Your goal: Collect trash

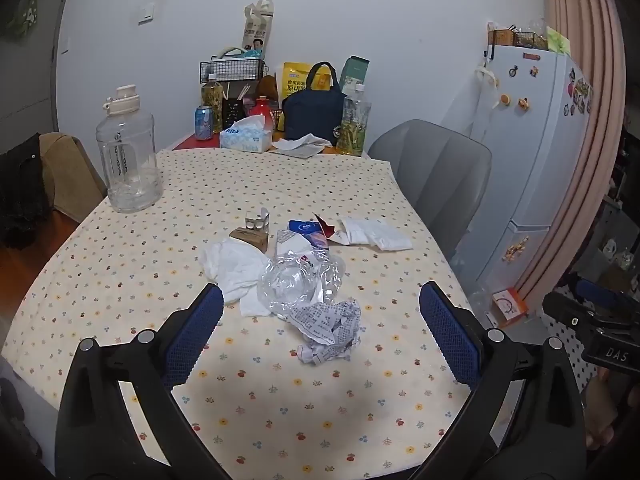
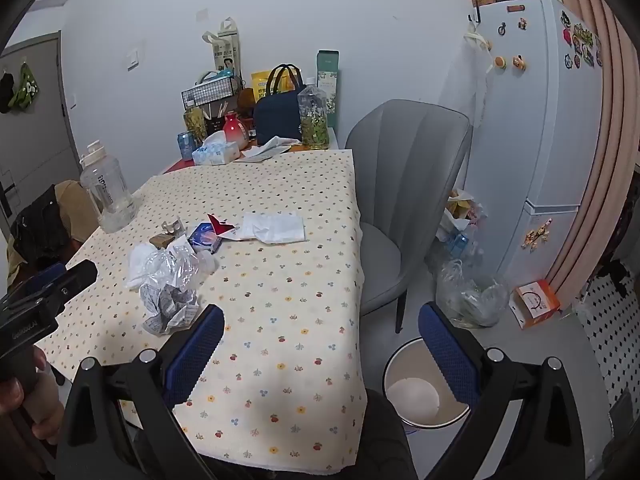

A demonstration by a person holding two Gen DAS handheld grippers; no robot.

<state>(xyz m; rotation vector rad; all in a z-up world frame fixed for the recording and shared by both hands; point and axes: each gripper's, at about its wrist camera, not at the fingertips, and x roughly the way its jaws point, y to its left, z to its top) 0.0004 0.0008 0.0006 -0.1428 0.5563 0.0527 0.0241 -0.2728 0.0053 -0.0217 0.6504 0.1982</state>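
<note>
I am holding my left claw (image 1: 320,336) and right claw (image 2: 320,348) wide apart, gripping nothing, above the crumpled paper (image 1: 328,330) on the table (image 1: 280,400).

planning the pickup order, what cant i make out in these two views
- Crumpled receipt: print too small to read in either view.
- Brown piece: partly hidden by the white tissue, left wrist view.
- Bin on the floor: rim cut by the right gripper finger, right wrist view.
- Clear plastic wrap: what lies beneath is unclear.
</note>
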